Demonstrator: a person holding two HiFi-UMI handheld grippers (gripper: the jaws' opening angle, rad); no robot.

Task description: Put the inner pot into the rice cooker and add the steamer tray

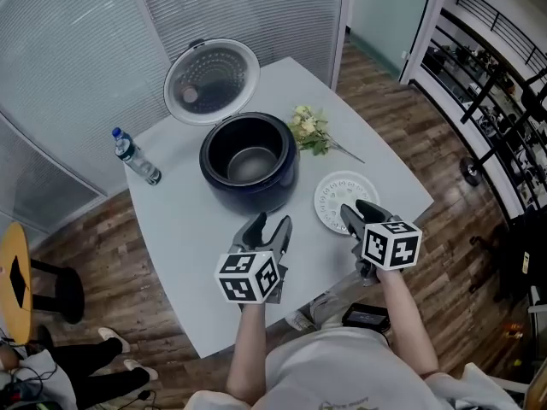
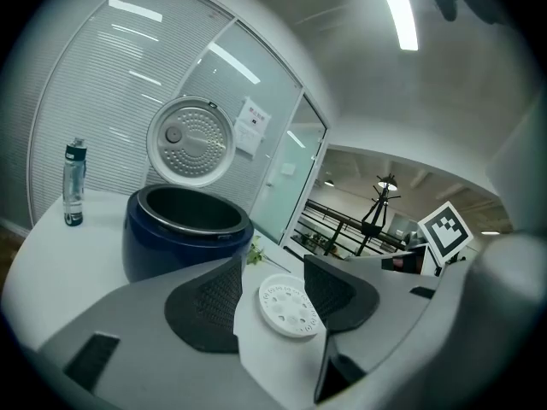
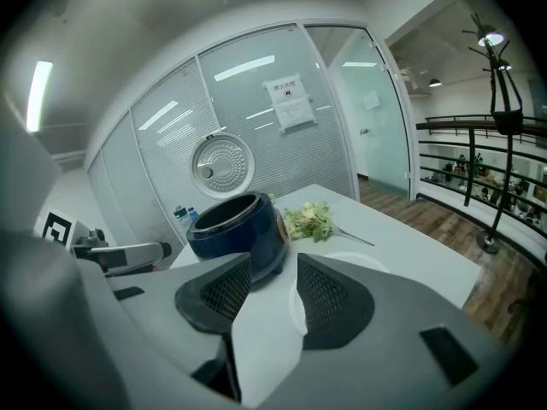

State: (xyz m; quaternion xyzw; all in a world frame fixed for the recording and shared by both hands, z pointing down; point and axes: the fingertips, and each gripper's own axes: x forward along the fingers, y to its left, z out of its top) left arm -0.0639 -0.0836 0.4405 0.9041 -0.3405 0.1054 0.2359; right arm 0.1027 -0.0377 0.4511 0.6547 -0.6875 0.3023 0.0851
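Navy rice cooker [image 1: 249, 197], white dotted steamer tray [image 1: 331, 196]

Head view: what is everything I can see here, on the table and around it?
Table: one, pale grey, on a wooden floor.
Rice cooker: one, dark blue, middle of the table.
Lid: one, white and silver, swung open behind the cooker.
Water bottle: one, clear with a blue cap, standing left of the cooker.
Flowers: one bunch, pale yellow and green, lying right of the cooker.
Steamer tray: one, white, flat on the table's near right.
Stool: one, yellow seat, on the floor at left.
Left gripper: one, grey and black, open, empty.
Right gripper: one, grey and black, open, empty, by the tray.
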